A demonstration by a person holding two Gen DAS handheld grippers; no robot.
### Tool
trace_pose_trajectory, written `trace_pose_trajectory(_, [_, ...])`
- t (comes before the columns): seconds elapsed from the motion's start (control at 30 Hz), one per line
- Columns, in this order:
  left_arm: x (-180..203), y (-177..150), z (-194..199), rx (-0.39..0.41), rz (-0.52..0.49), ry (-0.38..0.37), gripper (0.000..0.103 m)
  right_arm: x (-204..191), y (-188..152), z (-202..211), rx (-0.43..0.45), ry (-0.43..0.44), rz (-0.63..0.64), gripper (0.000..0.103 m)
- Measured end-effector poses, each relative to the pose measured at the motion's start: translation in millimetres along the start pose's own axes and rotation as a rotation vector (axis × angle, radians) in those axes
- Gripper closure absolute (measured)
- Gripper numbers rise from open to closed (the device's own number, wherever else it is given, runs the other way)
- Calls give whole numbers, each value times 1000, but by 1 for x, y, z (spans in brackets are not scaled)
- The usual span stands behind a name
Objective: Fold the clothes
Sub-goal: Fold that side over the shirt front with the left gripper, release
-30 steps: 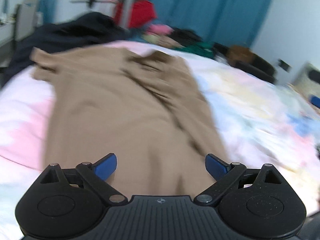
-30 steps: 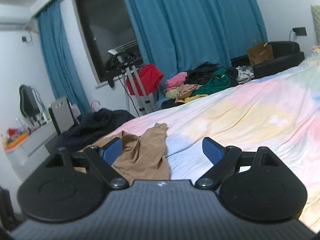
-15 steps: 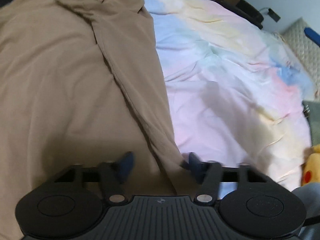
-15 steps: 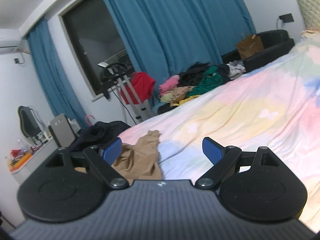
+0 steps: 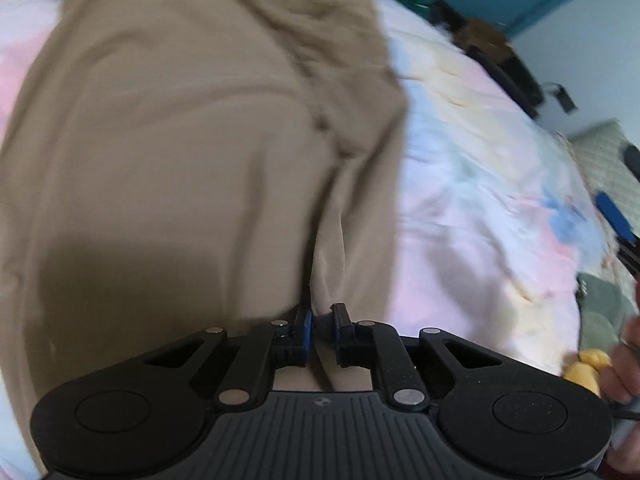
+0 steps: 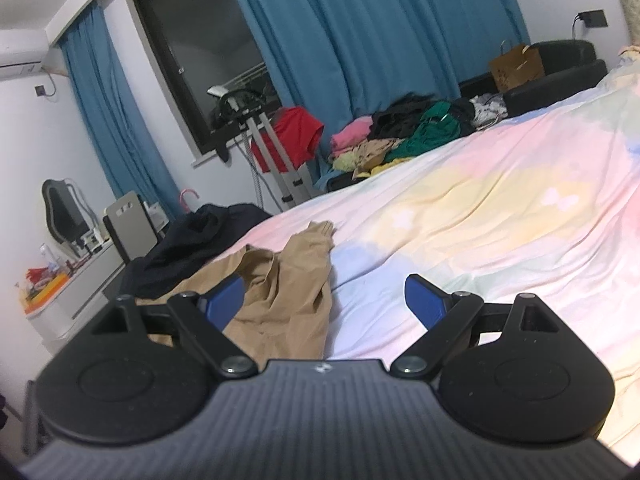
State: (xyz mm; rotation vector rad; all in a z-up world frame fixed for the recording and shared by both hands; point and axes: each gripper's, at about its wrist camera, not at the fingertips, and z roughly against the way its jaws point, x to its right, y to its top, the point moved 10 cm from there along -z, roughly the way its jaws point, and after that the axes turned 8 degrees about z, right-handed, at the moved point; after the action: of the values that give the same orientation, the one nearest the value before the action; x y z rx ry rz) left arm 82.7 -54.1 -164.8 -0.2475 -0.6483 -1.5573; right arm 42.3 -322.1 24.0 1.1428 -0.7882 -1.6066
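A tan garment lies spread on the pastel bed sheet. My left gripper is shut on a fold of the tan garment at its near right edge. In the right wrist view the same tan garment lies ahead and to the left. My right gripper is open and empty, held above the sheet. The right gripper's blue finger shows at the left wrist view's right edge.
A black garment lies at the bed's far left corner. A pile of mixed clothes sits beyond the bed by the blue curtain. A red garment hangs on a stand. A yellow plush toy lies at the right.
My left gripper came down to the garment's right edge and closed on a fold of it. My right gripper stayed open and tilted slightly.
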Motion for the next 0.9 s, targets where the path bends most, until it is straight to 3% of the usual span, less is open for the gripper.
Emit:
trace_pose_trajectory(0.17, [-9, -3, -7, 35, 3, -52, 84, -12, -20, -14, -81, 32, 33, 14])
trace_pose_trajectory(0.33, [12, -2, 21, 150, -94, -80, 58, -15, -23, -17, -105, 59, -29, 14])
trace_pose_trajectory(0.43, [36, -14, 36, 192, -207, -101, 52, -13, -13, -8, -75, 56, -28, 14])
trace_pose_trajectory(0.5, [55, -29, 41, 202, -281, -112, 42, -10, -6, -1, -52, 46, -21, 14])
trace_pose_trajectory(0.57, [68, -47, 38, 199, -368, -119, 40, -5, 3, 7, -26, 49, -27, 14])
trace_pose_trajectory(0.7, [85, -77, 34, 187, -548, -86, 29, 7, 17, 21, 24, 55, -54, 14])
trace_pose_trajectory(0.9, [97, -104, 2, 163, -730, -15, 32, 7, 5, 9, -23, 78, -86, 14])
